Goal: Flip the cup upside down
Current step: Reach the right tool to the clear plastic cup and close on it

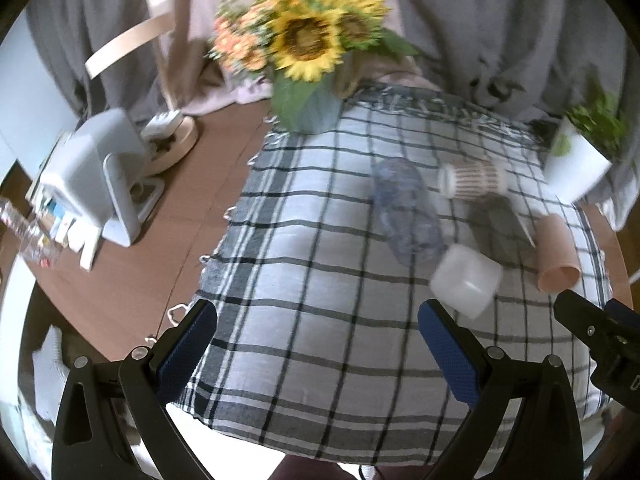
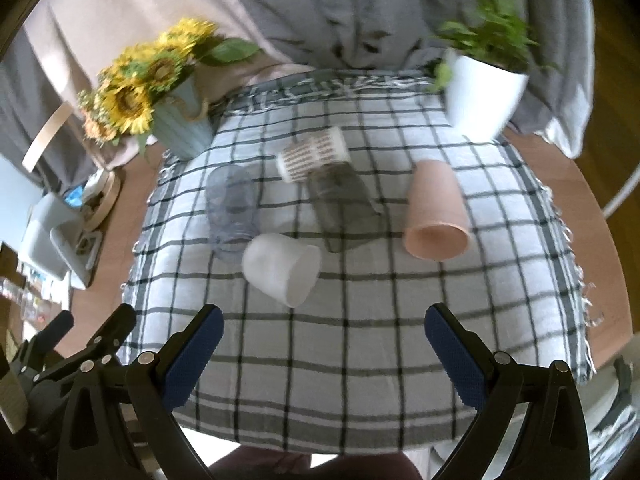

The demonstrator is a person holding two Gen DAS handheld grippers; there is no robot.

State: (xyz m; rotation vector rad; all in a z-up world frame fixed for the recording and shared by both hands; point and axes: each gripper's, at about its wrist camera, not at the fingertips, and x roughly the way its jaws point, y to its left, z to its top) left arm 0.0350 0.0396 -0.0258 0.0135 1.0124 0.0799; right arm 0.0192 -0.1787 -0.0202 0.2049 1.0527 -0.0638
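Several cups lie on their sides on a checked cloth (image 2: pixel 360 340). A white cup (image 2: pixel 282 270) lies nearest, a pink cup (image 2: pixel 436 210) to its right, a clear bluish cup (image 2: pixel 232 210) to its left, a dark smoky cup (image 2: pixel 340 204) and a patterned white cup (image 2: pixel 314 154) behind. In the left wrist view I see the white cup (image 1: pixel 466 282), the pink cup (image 1: pixel 556 254), the bluish cup (image 1: pixel 408 212) and the patterned cup (image 1: pixel 474 178). My left gripper (image 1: pixel 316 320) is open and empty over the cloth's near left. My right gripper (image 2: pixel 322 322) is open and empty, just short of the white cup.
A sunflower vase (image 2: pixel 180 124) stands at the cloth's far left and a white plant pot (image 2: pixel 482 96) at the far right. A grey appliance (image 1: pixel 96 178) and small clutter sit on the brown table (image 1: pixel 160 248) to the left. Grey curtains hang behind.
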